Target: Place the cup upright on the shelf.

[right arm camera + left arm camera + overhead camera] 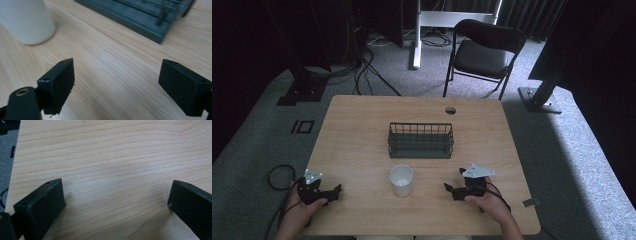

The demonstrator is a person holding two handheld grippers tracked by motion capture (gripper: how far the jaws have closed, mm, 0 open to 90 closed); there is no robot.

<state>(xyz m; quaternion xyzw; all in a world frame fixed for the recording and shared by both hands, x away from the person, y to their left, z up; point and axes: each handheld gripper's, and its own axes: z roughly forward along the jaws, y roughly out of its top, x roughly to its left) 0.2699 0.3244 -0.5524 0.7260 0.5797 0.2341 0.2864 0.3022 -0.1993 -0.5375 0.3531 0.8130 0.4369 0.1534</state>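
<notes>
On the pale wooden desk (362, 130) a white cup (401, 180) stands upright near the front edge, about midway between the two hands, with its open mouth up. Just behind it, toward the middle of the desk, sits a dark wire basket (420, 140), a little apart from the cup. The left claw (336, 192) lies low over the front left corner of the desk, held in the person's left hand (302, 207), and points toward the cup from well to the side. In the left gripper view its two black jaws stand wide apart, with bare wood grain between them and nothing gripped; whether the jaw tips rest on the desk cannot be told. The right claw (448, 189) is held in the right hand (492, 202) at the front right of the desk, pointing inward toward the cup and stopping near it without touching. In the right gripper view the right claw's jaws are likewise spread wide and hold nothing: only desk surface lies between them, the cup (26, 21) stands beyond the left jaw at the upper left, and the basket (147, 17) runs across the upper right. A black folding chair (484, 52) stands on the grey carpet beyond the far edge of the desk.
</notes>
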